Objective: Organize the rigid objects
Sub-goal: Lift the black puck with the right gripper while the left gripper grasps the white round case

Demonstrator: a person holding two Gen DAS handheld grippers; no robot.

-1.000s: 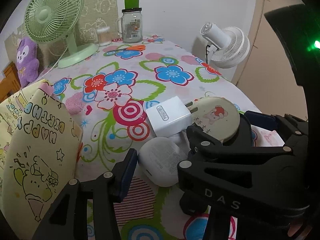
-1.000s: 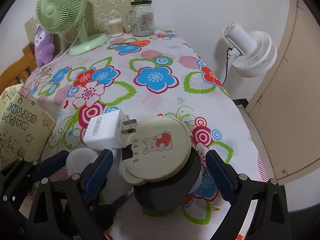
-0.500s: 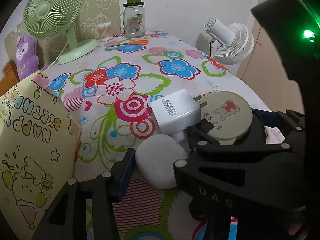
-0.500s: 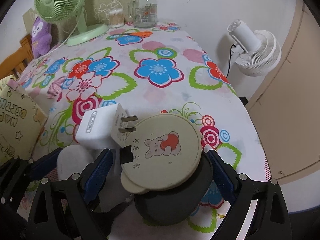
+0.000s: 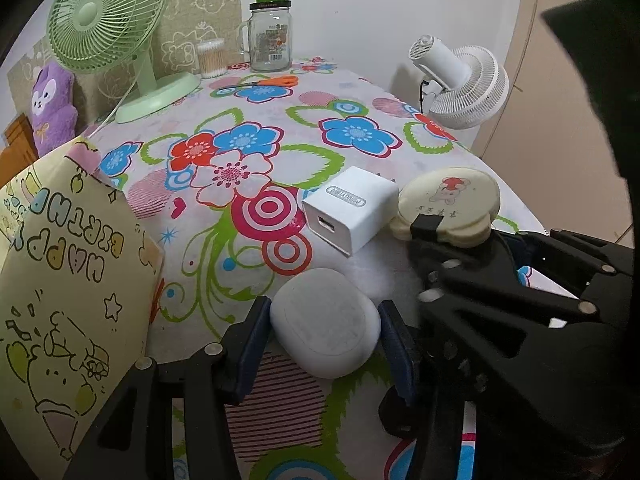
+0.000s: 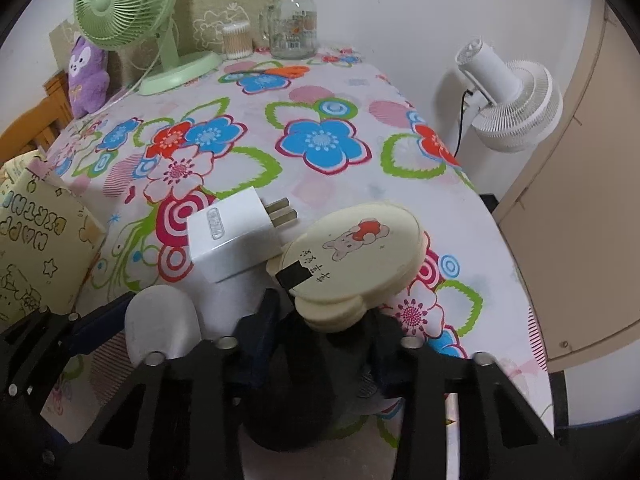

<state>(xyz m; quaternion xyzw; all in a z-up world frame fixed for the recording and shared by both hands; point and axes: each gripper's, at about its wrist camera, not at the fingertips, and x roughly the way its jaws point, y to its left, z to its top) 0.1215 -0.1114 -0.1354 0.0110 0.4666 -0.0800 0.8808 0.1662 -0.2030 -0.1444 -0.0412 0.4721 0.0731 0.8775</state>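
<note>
A rounded white case [image 5: 326,326] lies on the flowered tablecloth, and my left gripper [image 5: 324,344] is shut on it, one blue pad on each side. It also shows at the lower left of the right wrist view [image 6: 160,326]. A white plug charger [image 5: 352,212] lies just beyond it, also in the right wrist view [image 6: 236,240]. My right gripper [image 6: 326,328] is shut on a dark round object [image 6: 316,392] topped by a cream bear-eared lid [image 6: 354,262]; the lid shows in the left wrist view [image 5: 450,202] too.
A yellow "Happy Birthday" gift bag [image 5: 60,280] stands at the left. At the back are a green desk fan [image 5: 108,28], a glass jar [image 5: 271,40], cotton swabs [image 5: 211,58] and orange scissors [image 5: 276,81]. A white fan [image 6: 512,108] stands beyond the table's right edge.
My left gripper has closed on the white case, and my right gripper has closed on the dark object under the lid. Both cameras have tilted slightly.
</note>
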